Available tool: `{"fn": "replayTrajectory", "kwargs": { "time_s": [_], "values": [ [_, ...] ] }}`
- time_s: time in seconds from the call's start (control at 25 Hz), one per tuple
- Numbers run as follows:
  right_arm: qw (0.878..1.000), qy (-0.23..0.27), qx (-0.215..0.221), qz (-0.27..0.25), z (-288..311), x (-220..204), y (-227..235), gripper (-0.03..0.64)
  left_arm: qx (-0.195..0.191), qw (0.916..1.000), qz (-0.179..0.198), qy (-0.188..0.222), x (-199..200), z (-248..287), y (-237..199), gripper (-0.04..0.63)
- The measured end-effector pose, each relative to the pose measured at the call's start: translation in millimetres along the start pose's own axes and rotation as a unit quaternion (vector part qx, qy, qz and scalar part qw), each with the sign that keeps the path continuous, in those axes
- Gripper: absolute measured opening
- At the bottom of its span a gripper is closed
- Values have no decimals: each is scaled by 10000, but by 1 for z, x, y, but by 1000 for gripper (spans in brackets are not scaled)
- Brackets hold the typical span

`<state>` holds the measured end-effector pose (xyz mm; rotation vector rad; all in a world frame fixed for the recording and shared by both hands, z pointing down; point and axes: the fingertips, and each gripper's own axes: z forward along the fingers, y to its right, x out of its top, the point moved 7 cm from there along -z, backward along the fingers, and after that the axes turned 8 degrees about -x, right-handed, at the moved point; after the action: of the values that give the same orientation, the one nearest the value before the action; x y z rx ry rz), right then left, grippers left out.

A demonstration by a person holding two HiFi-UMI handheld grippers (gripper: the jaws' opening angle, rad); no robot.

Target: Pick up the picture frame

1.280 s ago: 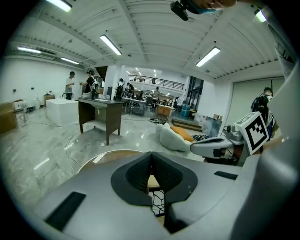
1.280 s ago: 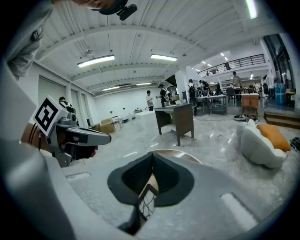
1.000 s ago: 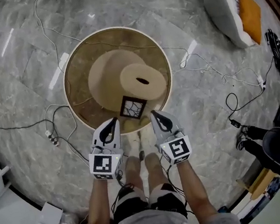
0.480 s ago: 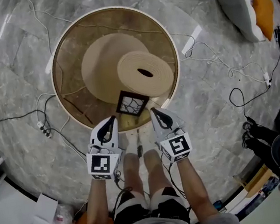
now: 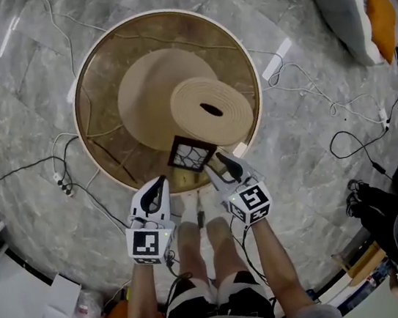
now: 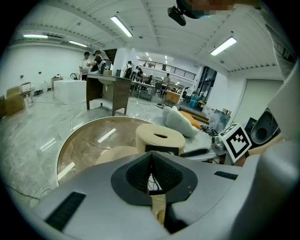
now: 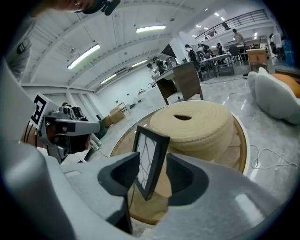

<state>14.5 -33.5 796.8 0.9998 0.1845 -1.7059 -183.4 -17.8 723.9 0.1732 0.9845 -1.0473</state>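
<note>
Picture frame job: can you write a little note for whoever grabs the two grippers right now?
Left gripper: shut, holding nothing, low by the table's near edge.
Right gripper: its jaws have just been opening. They now stand apart with the picture frame between them, and the pads are not pressing on it.
Picture frame: upright at the near edge of the round table, in front of the tan ring.
Done: the right gripper is lined up around the frame.
Left to do: close on the frame, then lift it, probably gently so it doesn't tip.
</note>
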Motion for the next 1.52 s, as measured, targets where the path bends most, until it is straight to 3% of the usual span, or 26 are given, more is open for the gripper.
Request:
{"fn": "replayTrajectory", "kwargs": {
  "time_s": [0.28,0.72,0.84,0.92,1.04,1.52],
  "values": [
    [9993,-171,279,189,29,-15,0,238,109,9998,-142,-94,-17,0,-9,18],
    [9980,-261,546,152,58,-26,-1,241,310,9977,-590,-145,-37,4,-18,17],
    [9980,-228,588,104,60,-23,-5,239,269,9987,-418,-151,-43,4,-20,17],
    [9981,-237,565,40,57,-23,-7,160,250,9989,-368,-154,-44,4,-19,17],
    [9977,-260,621,41,53,-23,-10,113,209,9991,-351,-143,-42,4,-15,18],
    [9978,67,651,-32,33,-7,-29,46,251,9993,-253,-63,-32,-11,-1,17]
  ]
}}
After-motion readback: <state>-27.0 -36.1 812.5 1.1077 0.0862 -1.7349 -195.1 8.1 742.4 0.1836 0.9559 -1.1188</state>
